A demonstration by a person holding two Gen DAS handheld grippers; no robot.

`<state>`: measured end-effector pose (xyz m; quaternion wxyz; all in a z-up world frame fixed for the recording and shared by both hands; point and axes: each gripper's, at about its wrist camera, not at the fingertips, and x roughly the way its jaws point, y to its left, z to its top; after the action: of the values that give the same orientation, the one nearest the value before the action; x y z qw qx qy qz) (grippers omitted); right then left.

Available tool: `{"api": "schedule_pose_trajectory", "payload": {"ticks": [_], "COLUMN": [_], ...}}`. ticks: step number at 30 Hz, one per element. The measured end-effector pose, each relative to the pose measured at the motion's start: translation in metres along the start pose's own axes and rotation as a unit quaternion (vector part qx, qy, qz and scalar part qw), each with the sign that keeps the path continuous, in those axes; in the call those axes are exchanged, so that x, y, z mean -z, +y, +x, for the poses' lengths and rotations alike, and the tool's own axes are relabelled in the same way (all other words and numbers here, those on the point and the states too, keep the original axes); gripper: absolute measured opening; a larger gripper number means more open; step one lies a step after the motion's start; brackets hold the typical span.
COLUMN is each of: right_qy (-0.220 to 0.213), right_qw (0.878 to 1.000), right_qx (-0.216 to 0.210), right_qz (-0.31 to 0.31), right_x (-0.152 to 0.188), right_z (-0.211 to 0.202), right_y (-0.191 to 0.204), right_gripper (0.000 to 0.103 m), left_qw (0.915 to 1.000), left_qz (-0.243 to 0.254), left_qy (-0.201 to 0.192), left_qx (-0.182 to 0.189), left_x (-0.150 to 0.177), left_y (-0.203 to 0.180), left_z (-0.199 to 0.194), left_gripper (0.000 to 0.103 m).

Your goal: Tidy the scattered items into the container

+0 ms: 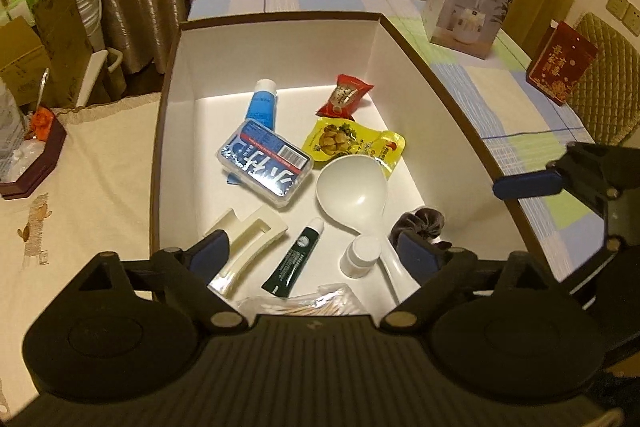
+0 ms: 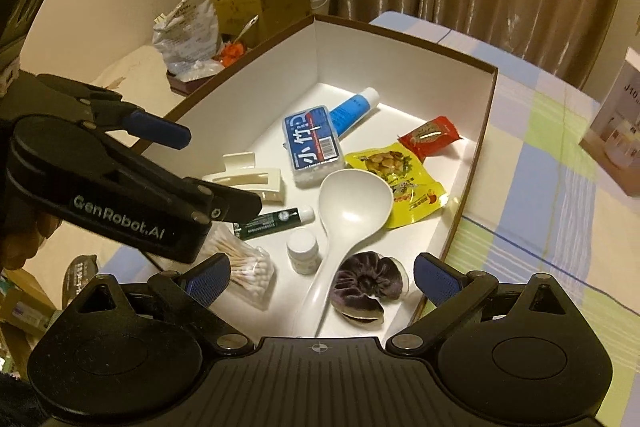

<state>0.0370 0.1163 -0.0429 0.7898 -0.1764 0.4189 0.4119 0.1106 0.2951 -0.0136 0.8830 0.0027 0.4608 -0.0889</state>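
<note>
Left gripper (image 1: 316, 247): jaws spread, nothing between them, above the near end of the container (image 1: 280, 17). Right gripper (image 2: 322, 277): jaws spread wide, empty, over the same end. Container contents, near to far: cotton swab bag (image 2: 250, 273) and dark scrunchie (image 2: 366, 285) at the near wall; small white bottle (image 1: 360, 255), green tube (image 1: 294, 263), white hair clip (image 1: 250, 239); white ladle (image 1: 354, 187); clear box (image 1: 264, 163), yellow snack packet (image 1: 344, 141); blue tube (image 1: 262, 103) and red packet (image 1: 344, 95) near the far wall.
</note>
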Motion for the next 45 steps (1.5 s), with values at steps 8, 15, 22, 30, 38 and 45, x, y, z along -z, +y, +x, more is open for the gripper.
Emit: {"api": "schedule_pose_trajectory", "payload": {"ticks": [8,15,22,30,38,45], "right_qy": [-0.009,-0.017,-0.027,-0.035,-0.036,-0.04], "right_qw": [1.0,0.997,0.995,0.998,0.998,0.998], "right_qx": [-0.007,-0.022,-0.037,-0.006,-0.01,-0.017], "right_qz": [0.023,0.077,0.091,0.05,0.047,0.038], "right_x": [0.006,0.012,0.014,0.018,0.024,0.029], "right_z": [-0.013,-0.025,-0.038,-0.046,-0.051,-0.06], "right_y": [-0.002,-0.015,-0.022,-0.016,-0.021,-0.028], "right_gripper": [0.103,0.103,0.103,0.103,0.103,0.103], "left_qw": [0.9997,0.9989,0.9968,0.9958,0.9948,0.9945], "left_qz": [-0.001,0.002,0.009,0.0,0.004,-0.012], "left_qy": [-0.014,-0.03,-0.052,-0.065,-0.065,-0.06], "left_qx": [-0.018,-0.036,-0.06,-0.066,-0.078,-0.085], "left_x": [0.001,0.005,0.006,0.009,0.01,0.016], "left_y": [-0.011,-0.021,-0.031,-0.037,-0.049,-0.058], "left_z": [-0.012,-0.023,-0.033,-0.042,-0.05,-0.052], "left_gripper": [0.095,0.095,0.099,0.1,0.1,0.1]}}
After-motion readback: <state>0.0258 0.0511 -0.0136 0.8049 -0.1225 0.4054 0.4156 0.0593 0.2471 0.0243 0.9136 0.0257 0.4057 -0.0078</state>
